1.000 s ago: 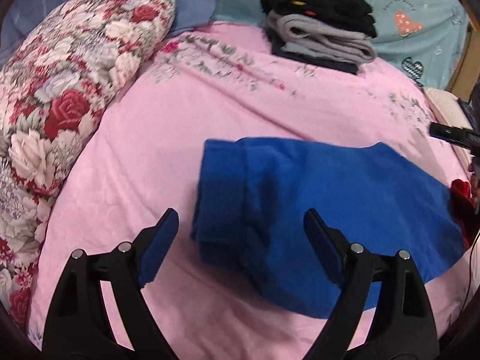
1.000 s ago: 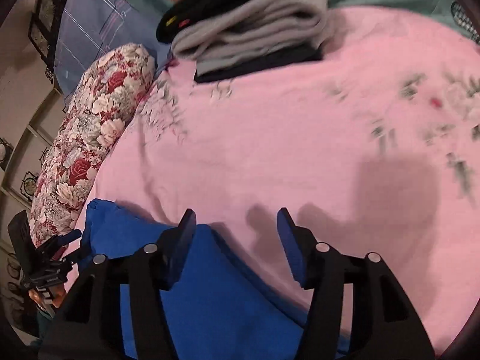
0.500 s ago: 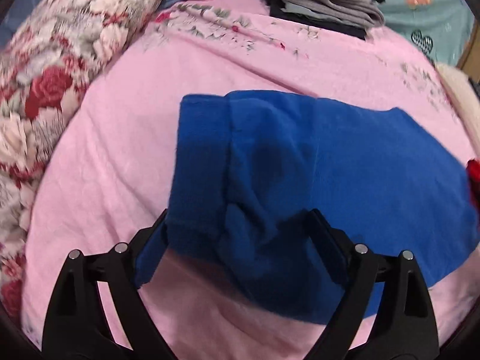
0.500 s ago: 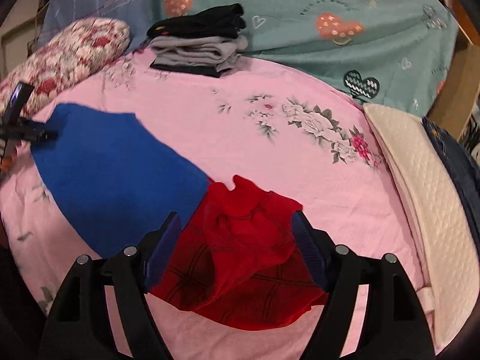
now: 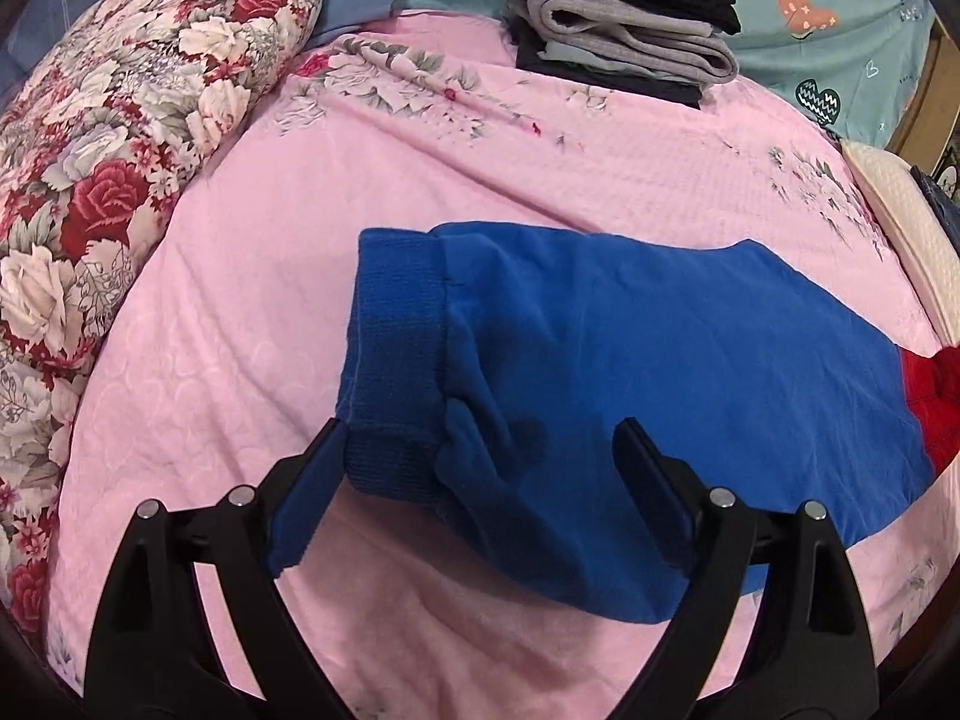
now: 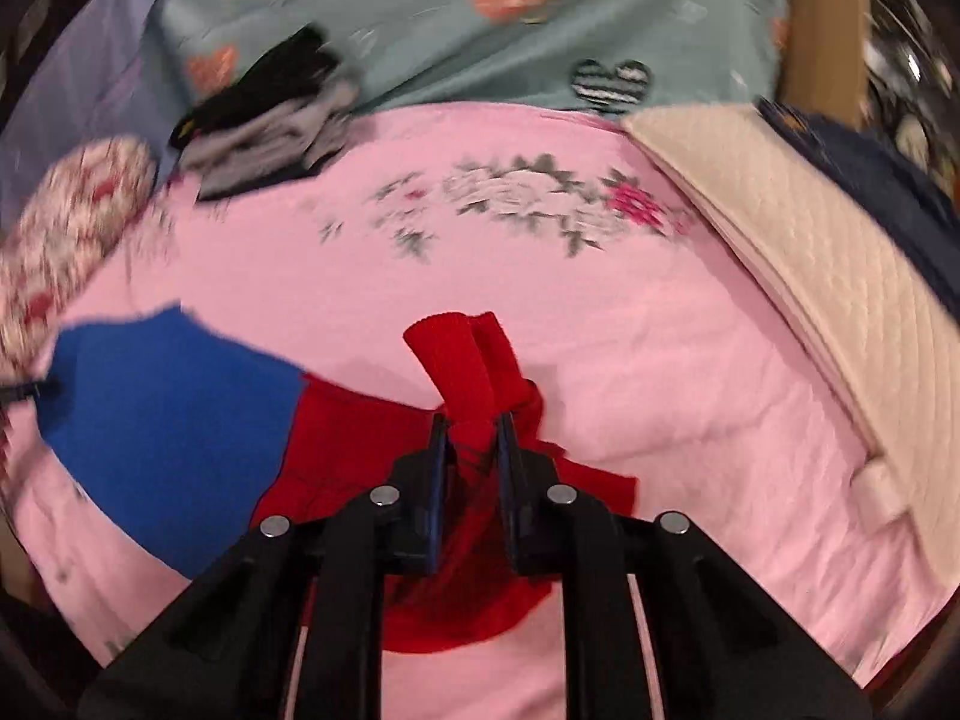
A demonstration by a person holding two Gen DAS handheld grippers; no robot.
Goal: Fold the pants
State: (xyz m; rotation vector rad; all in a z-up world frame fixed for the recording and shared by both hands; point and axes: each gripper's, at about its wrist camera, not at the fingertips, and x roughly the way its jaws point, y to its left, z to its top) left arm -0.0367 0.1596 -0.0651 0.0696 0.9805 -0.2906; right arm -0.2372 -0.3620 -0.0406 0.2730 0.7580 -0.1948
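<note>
My right gripper (image 6: 471, 438) pinches the red cuffs (image 6: 459, 369) of the pants (image 5: 630, 360), which lie flat across the pink bed (image 5: 240, 312). My left gripper (image 5: 480, 474) is spread wide around the blue waistband (image 5: 390, 360). I'd close on both layers at that corner before carrying the cuffs over, keeping edges aligned.

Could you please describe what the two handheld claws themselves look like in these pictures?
Both match. The left claw has two matte black plastic arms with triangular cut-outs, round silver rivets at the joints, and flat blue rubbery pads on the fingertips. The right claw shows the same black frame, silver rivets and blue pads. No cables, markings or sleeves are visible.
</note>
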